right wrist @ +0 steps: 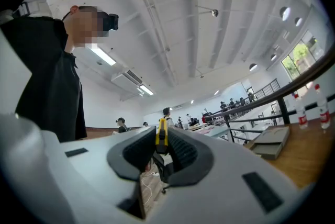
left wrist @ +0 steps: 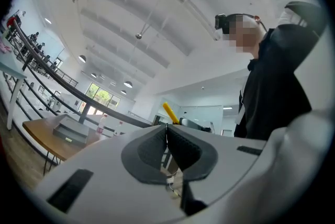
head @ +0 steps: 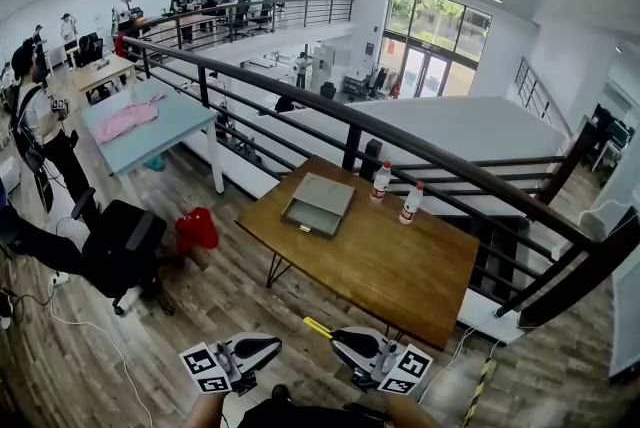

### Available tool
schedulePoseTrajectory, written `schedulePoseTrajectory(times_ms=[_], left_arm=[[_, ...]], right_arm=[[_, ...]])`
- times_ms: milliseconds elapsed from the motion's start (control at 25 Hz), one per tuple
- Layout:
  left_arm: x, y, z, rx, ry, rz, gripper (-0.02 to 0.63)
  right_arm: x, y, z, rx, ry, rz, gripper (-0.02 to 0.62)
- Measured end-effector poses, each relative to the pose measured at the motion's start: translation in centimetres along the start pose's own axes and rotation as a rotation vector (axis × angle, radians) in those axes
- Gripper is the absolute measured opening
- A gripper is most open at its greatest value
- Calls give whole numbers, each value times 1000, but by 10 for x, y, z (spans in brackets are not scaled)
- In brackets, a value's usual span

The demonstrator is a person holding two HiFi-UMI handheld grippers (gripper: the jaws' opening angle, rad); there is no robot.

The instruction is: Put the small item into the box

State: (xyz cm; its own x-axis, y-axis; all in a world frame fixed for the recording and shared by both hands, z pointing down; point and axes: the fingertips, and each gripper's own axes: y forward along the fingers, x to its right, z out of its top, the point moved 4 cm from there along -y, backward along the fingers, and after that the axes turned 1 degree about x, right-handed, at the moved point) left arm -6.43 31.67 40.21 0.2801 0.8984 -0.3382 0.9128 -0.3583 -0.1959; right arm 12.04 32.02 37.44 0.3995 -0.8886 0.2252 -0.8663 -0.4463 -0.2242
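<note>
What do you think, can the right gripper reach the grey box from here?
Probably not yet. The right gripper, shut on the yellow item, is held close to the body, short of the wooden table, and the grey box lies toward its far side. Nothing blocks the way.

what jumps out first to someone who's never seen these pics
The wooden table beside the black railing draws the eye, with a flat grey box and two bottles standing on it. At the bottom of the head view, the right gripper is shut on a thin yellow item, while the left gripper is shut on nothing.
</note>
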Motion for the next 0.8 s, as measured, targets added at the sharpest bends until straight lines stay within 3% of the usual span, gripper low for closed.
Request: schedulePoseTrajectory(times_ms=[360,800], left_arm=[[-70,3,55,27,61,-40,17],[-146,10,55,14,-3,-88,17]], right_arm=[[42,71,26,28,-65,4,77],[94,96,14,7,-50,-113,77]])
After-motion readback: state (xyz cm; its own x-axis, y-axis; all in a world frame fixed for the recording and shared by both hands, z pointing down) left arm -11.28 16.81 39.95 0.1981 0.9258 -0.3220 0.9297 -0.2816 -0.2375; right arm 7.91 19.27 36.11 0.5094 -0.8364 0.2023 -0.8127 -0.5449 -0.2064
